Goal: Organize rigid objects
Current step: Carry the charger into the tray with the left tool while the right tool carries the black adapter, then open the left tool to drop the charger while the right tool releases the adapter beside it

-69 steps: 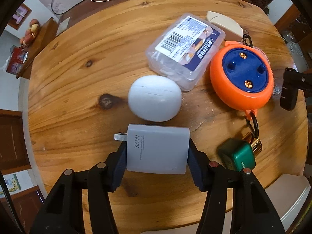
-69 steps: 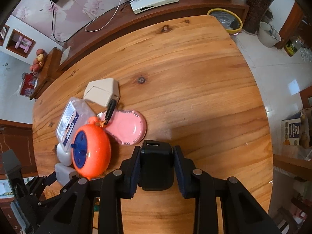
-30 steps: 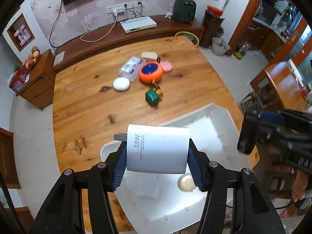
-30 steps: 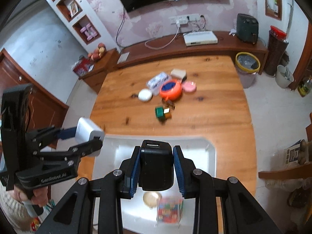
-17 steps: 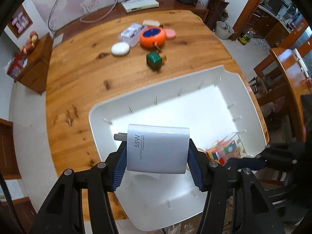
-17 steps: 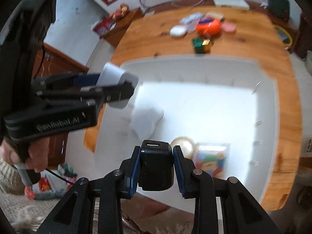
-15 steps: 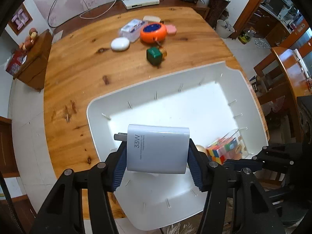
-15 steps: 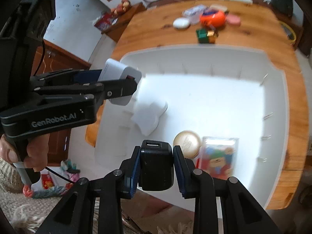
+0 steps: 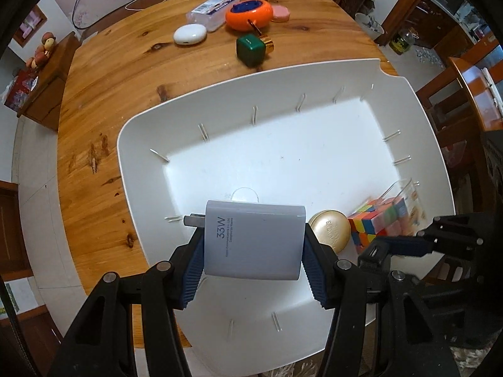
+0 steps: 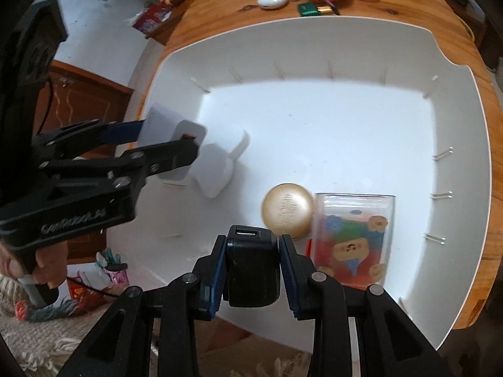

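My left gripper (image 9: 253,268) is shut on a white 33W charger (image 9: 253,238), held above the near left part of the white bin (image 9: 141,169). My right gripper (image 10: 253,278) is shut on a black charger (image 10: 253,265), low over the bin's near side (image 10: 465,220). Inside the bin lie a gold round case (image 10: 287,209), a clear box with a colourful cube (image 10: 353,238) and a white object (image 10: 220,169). The right wrist view also shows the left gripper (image 10: 176,144) with its white charger (image 10: 169,135); the left wrist view shows the right gripper (image 9: 377,253) at the lower right.
On the wooden table (image 9: 103,94) beyond the bin lie a white oval case (image 9: 189,34), a clear plastic box (image 9: 210,11), an orange-and-blue round object (image 9: 249,15), a pink case (image 9: 280,13) and a green block with a brass part (image 9: 251,51). A hand (image 10: 37,267) grips the left handle.
Both grippers have come down from the table over the white bin, still holding their chargers. The bin's floor and its contents now look larger and closer.
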